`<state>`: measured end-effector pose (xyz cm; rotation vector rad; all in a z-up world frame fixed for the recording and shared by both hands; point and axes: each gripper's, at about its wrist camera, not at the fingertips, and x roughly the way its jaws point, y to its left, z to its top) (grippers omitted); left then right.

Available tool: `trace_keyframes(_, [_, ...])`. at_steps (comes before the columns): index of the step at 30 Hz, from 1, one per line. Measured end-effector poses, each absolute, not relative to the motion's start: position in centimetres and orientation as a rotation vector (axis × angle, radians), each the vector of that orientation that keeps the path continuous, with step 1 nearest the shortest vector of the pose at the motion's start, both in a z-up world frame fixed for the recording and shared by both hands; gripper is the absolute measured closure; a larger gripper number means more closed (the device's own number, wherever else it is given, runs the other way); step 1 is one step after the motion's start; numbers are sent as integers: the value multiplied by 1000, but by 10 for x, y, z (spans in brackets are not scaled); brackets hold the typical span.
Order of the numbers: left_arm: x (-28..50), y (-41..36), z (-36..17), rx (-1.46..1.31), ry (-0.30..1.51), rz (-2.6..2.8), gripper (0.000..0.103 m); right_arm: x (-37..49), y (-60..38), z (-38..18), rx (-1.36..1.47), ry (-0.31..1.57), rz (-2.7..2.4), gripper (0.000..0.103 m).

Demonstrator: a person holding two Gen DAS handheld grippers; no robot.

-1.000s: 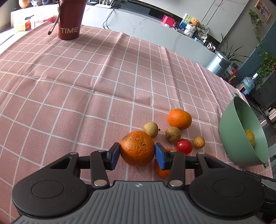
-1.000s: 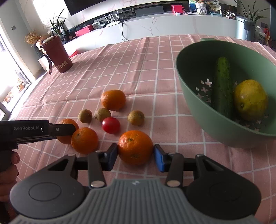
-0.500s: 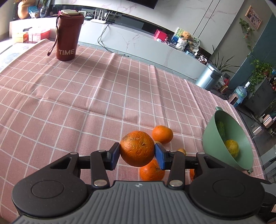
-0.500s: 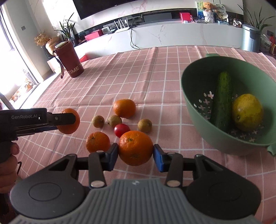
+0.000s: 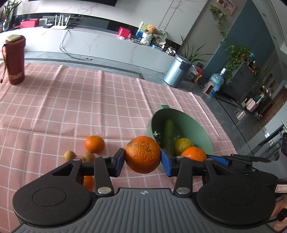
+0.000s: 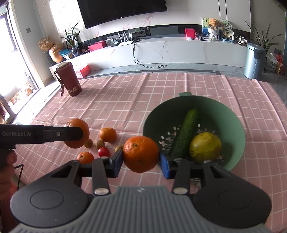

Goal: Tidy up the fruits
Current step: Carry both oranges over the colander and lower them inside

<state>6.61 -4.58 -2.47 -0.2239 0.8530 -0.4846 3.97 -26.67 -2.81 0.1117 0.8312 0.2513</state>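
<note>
Left gripper point(image 5: 143, 160), right gripper point(image 6: 141, 158) raised, each clamping orange.

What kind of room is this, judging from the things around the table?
Most likely a home living room: a large wall-mounted black television hangs above a long white marble-look media console, with potted green houseplants beside it. The table itself wears a pink checked tablecloth.
</note>
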Motion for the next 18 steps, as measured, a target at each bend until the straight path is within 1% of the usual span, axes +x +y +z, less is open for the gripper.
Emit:
trace_keyframes(3, [77,-75,-24,-199,887,-544,54,44,-286,-23,88,857,243,63])
trace_keyframes(7, [99,-109,-28,-170,957,-600,54,59,-317,-25,115,936,217,62])
trace_keyframes(11, [118,-143,-36,-79,1040,-634,54,76,-329,-29,70,1004,236,62])
trace_keyframes(18, [132,-173,-52,-1,1167,-668,54,105,-339,-51,49,1158,292,62])
